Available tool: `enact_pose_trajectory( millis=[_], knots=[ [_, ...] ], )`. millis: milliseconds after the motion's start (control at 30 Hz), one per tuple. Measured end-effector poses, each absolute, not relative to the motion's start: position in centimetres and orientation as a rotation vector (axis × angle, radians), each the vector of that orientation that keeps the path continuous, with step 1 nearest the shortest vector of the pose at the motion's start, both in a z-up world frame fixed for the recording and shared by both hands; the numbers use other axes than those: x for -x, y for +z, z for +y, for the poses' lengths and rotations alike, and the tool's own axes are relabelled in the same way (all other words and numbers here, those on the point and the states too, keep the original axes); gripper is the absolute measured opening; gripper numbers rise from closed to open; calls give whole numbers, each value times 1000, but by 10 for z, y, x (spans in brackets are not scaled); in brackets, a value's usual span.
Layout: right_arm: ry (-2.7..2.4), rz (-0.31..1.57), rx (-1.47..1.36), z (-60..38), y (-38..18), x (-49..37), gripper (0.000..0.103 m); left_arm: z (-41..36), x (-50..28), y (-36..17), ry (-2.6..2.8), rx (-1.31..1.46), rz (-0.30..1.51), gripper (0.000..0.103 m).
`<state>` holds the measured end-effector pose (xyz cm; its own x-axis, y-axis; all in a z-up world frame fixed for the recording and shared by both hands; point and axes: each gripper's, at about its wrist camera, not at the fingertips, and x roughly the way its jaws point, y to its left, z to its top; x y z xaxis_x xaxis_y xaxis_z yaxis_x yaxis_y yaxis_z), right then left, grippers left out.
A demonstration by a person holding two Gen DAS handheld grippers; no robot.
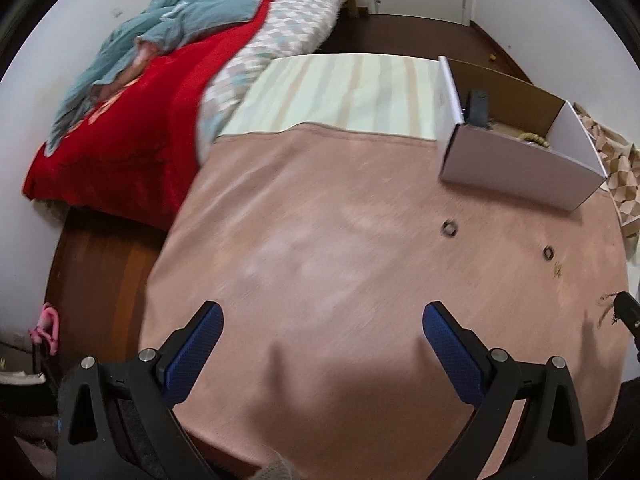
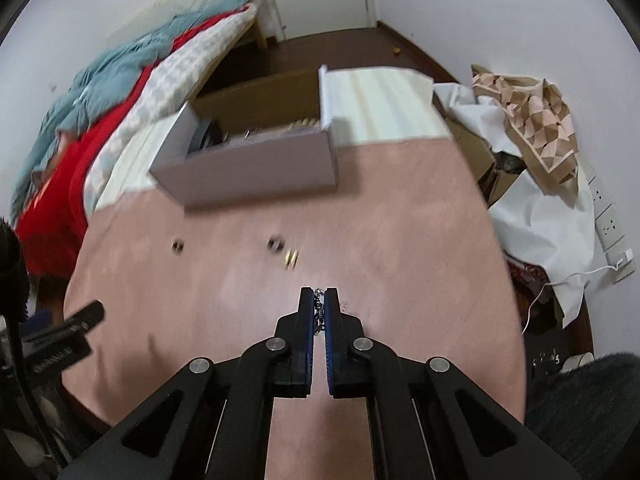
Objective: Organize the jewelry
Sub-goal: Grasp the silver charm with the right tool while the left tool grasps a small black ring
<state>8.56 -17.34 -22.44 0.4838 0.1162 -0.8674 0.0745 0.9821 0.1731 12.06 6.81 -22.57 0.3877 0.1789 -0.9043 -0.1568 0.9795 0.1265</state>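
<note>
My right gripper (image 2: 319,294) is shut on a silver chain (image 2: 318,312) that hangs between its blue pads above the pink table (image 2: 400,240). Two dark rings (image 2: 178,246) (image 2: 275,243) and a small gold piece (image 2: 291,258) lie on the cloth ahead of it. An open white box (image 2: 248,168) with several jewelry items inside stands at the far side. My left gripper (image 1: 322,312) is open and empty over the table. The left wrist view shows the rings (image 1: 449,228) (image 1: 548,253), the box (image 1: 516,168) and the right gripper tip with the chain (image 1: 610,306) at the right edge.
A bed with red and teal bedding (image 1: 140,92) lies left of the table. A striped cloth (image 1: 340,92) covers the table's far part. Crumpled paper and patterned fabric (image 2: 532,132) pile up on the right, near a wall socket (image 2: 608,224).
</note>
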Motion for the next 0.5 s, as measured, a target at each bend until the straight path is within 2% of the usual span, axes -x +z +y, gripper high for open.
enact_pose_trajectory(
  millis=[200, 300, 367, 500],
  knots=[
    [-36, 1070, -209, -188, -233, -116, 5, 45, -164, -242, 126, -46, 1183, 101],
    [-54, 1087, -233, -195, -243, -122, 5, 35, -178, -251, 101, -58, 1196, 93],
    [-62, 1092, -239, -198, -249, -122, 5, 30, -185, -255, 85, -63, 1203, 76],
    [-75, 1096, -250, -203, -254, -126, 5, 21, -192, -264, 54, -77, 1220, 51]
  ],
)
